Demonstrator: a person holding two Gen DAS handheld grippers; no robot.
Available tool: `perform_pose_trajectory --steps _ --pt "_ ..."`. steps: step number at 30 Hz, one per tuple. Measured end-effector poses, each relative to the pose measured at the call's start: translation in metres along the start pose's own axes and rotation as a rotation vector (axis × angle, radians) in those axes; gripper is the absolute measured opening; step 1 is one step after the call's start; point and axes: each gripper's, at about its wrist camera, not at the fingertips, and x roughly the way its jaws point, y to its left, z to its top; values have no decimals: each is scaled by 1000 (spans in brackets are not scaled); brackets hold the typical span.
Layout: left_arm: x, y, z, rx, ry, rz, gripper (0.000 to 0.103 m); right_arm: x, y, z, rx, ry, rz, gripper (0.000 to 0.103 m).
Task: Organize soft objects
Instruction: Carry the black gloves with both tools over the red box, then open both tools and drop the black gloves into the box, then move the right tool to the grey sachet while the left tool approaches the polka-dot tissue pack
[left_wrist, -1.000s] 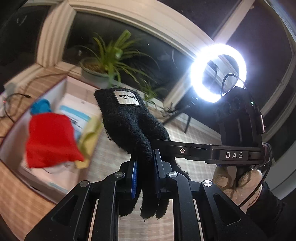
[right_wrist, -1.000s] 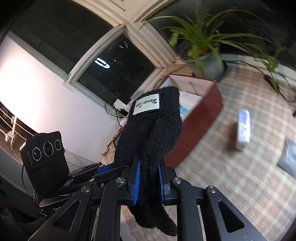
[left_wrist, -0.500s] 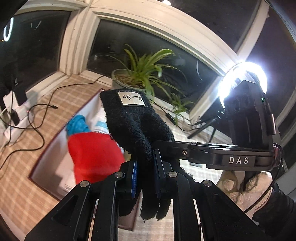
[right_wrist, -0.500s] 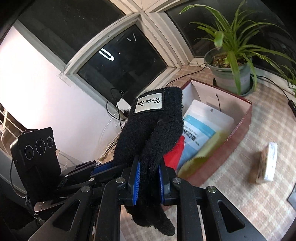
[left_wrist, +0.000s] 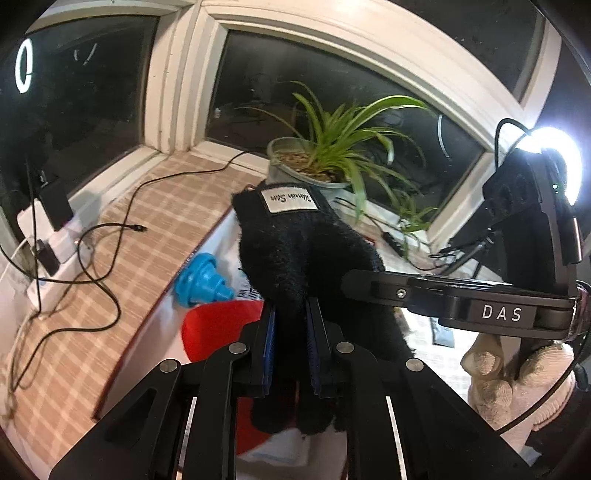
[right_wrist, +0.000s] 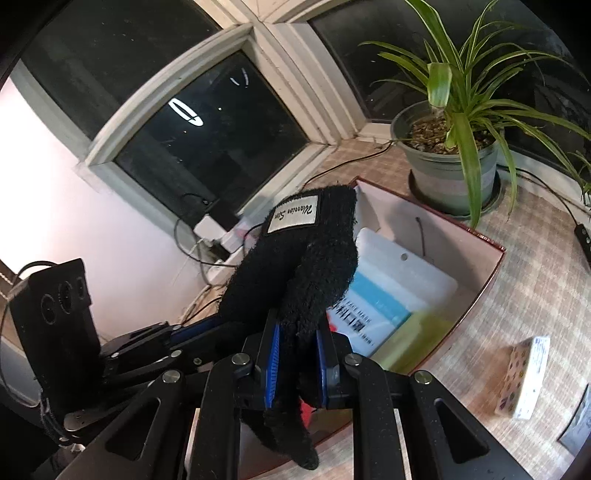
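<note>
- Glove (left_wrist: 303, 254), black and fuzzy, hangs above the red-walled box (right_wrist: 484, 280); its white cuff label carries script too small to read.
- Box contents under the glove: a white-and-blue packet (right_wrist: 384, 295) with a barcode, a red cloth (left_wrist: 214, 328) partly hidden.
- Left gripper (left_wrist: 290, 347) and right gripper (right_wrist: 295, 365) each pinch the glove's fingers; "DAS" shows on the right one.

Left gripper (left_wrist: 290, 343): jaws closed to a narrow gap, blue pads clamped on fuzzy black fabric. Right gripper (right_wrist: 295, 363): same pose, jaws pinching that fabric from the other side. The two tools sit close together, fingers meeting at an angle. Right hand (left_wrist: 517, 384), in a pale knit work glove, wraps its handle low at the right.
</note>
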Motion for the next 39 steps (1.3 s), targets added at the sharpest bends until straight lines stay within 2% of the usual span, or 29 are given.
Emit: perform_pose_trajectory --steps 1,3,4,5,7,13,18,27,33,35,39 --pt "2 1 1 0 1 9 16 1 -1 2 -4 -2 -18 19" --pt "5 4 4 -8 4 35 22 3 -3 4 -8 -8 -53 31" --pt "5 6 5 -14 1 51 31 2 -5 5 -10 -20 -66 43" --pt "5 8 6 -18 -8 71 40 0 -6 6 -11 -31 -73 51" --pt "3 11 8 -25 -19 93 47 -5 -8 7 -13 -54 -89 54" --pt "-10 16 8 -42 -56 113 47 -22 -15 5 -12 -71 -118 55" --pt "-26 6 3 -28 -82 114 47 -44 -11 -11 -51 -85 -151 58" --pt "-70 -46 -19 70 -149 135 53 -90 1 -59 -161 -119 -279 60" --pt "-90 -81 -35 127 -169 113 54 -130 -7 -86 -140 -182 -306 60" --pt "-94 -92 -39 140 -172 101 60 -147 -13 -95 -125 -210 -319 60" --pt "-95 -112 -49 149 -177 68 60 -183 -32 -116 -85 -261 -351 60"
